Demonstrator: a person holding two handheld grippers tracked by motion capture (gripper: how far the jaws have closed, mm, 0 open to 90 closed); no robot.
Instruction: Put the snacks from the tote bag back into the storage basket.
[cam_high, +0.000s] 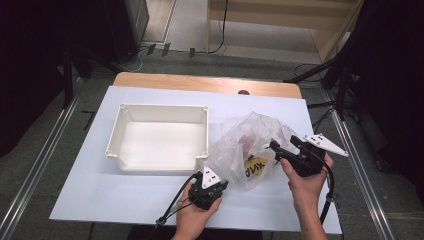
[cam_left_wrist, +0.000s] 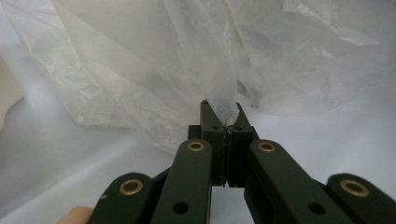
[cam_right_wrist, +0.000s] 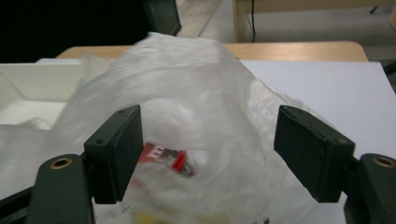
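Crinkled clear plastic bag (cam_high: 247, 145) sits pinched in our left gripper (cam_high: 212, 186); our right gripper (cam_high: 276, 149) gapes wide just beside it.

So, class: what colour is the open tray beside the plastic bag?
White tray; clearest in the high view.

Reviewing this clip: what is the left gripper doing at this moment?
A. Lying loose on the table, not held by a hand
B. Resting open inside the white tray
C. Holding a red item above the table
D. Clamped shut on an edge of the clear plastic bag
D: in the left gripper view the left gripper has its jaws pressed together with a fold of the clear plastic bag pinched between them.
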